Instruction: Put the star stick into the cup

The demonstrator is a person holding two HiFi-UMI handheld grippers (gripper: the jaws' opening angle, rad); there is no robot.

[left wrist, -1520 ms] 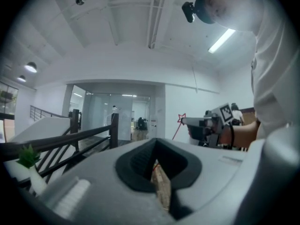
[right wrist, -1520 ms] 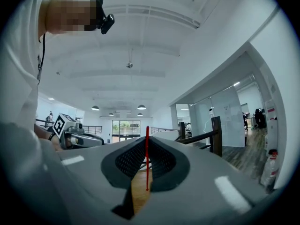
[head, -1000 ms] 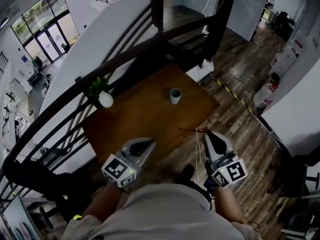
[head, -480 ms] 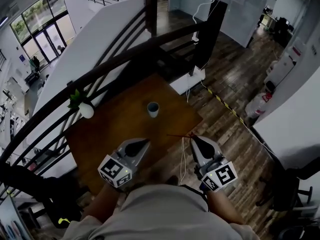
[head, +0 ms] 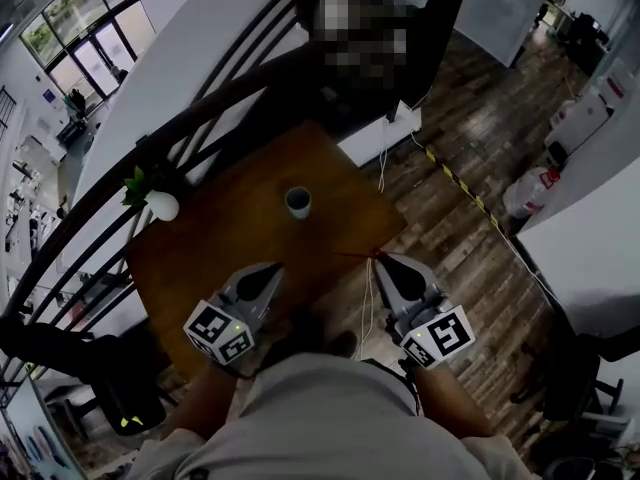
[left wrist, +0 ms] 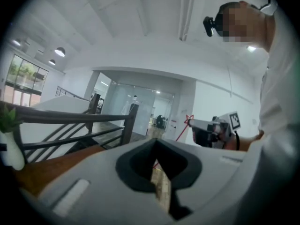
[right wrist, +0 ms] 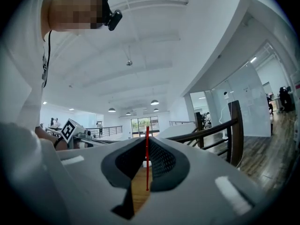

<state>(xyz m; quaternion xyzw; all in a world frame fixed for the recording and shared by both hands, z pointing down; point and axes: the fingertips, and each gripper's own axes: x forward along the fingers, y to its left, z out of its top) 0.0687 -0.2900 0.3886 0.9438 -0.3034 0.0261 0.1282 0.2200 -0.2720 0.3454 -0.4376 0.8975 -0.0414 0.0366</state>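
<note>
A small grey cup (head: pixel 297 202) stands upright near the middle of the brown table (head: pixel 220 248). My right gripper (head: pixel 381 261) is shut on the thin red star stick (head: pixel 355 255), which juts left over the table's near right edge, short of the cup. In the right gripper view the star stick (right wrist: pixel 147 165) runs upright between the jaws of the right gripper (right wrist: pixel 146 139). From the left gripper view the stick's red star (left wrist: pixel 189 120) shows beyond that right gripper (left wrist: pixel 208 128). My left gripper (head: pixel 268 274) (left wrist: pixel 157 141) hangs over the table's near edge, shut and holding nothing.
A white vase with a green plant (head: pixel 160 204) stands at the table's far left corner. A dark stair railing (head: pixel 230 98) curves behind the table. A white cable (head: pixel 382 158) and yellow-black tape (head: pixel 455 178) lie on the wood floor to the right.
Both grippers have travelled forward together to the table's near edge, so their tips now reach it. The stick stays gripped in the right one. The cup has not moved.
</note>
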